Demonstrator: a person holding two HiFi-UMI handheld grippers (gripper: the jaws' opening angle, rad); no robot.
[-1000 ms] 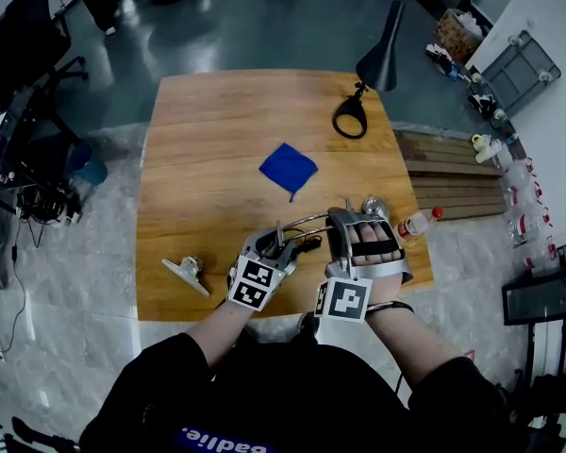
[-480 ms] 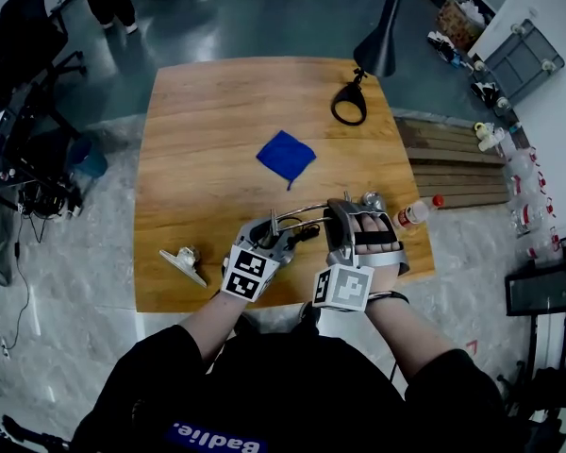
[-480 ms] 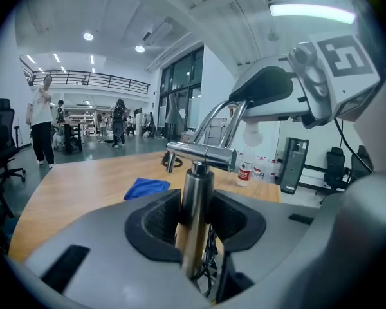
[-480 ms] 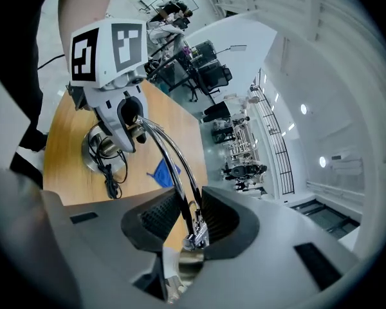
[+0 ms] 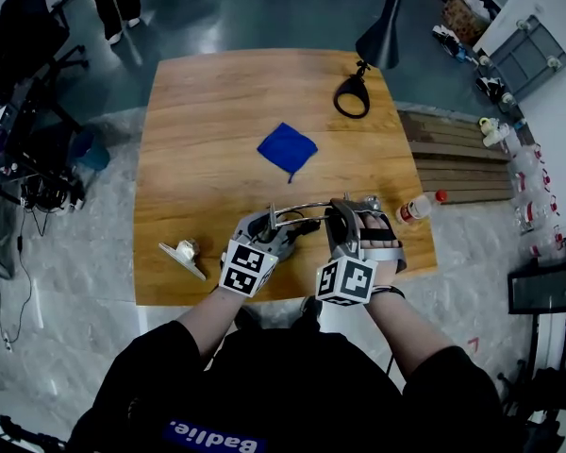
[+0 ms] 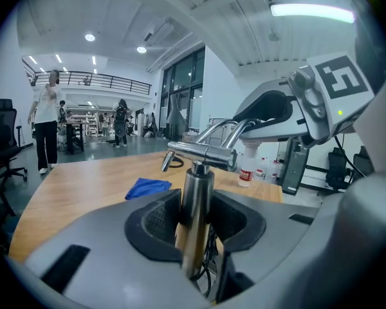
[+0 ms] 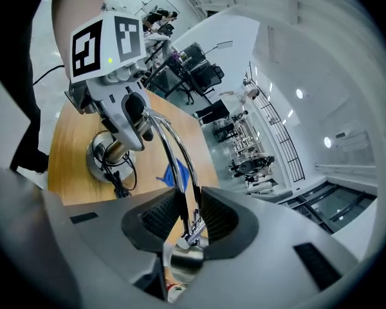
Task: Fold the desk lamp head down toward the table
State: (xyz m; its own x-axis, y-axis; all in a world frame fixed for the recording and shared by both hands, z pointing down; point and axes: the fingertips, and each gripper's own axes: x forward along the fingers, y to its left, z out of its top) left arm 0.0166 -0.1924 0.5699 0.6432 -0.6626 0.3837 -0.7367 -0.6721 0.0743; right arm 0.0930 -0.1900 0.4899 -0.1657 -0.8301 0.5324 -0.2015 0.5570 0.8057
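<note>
A chrome desk lamp stands near the table's front edge. Its round base (image 7: 106,154) carries a black cord, and its upright post (image 6: 196,205) sits between the pads of my left gripper (image 5: 275,230), which is shut on it. From the joint bar (image 6: 202,154) at the post's top, twin chrome rods (image 5: 300,206) arch to the right. My right gripper (image 5: 347,217) is shut on these rods (image 7: 175,148) just above the small lamp head (image 7: 183,257), which hangs low beneath its jaws.
The wooden table (image 5: 198,111) holds a blue cloth (image 5: 288,147) at mid-table and a black cone lamp (image 5: 381,34) with a ring base (image 5: 351,96) at the far right corner. A bottle (image 5: 418,209) lies at the right edge, a metal clip (image 5: 183,253) at front left.
My right gripper has rolled and sunk a little, taking the lamp's rods and head lower. The left gripper has stayed still on the post.
</note>
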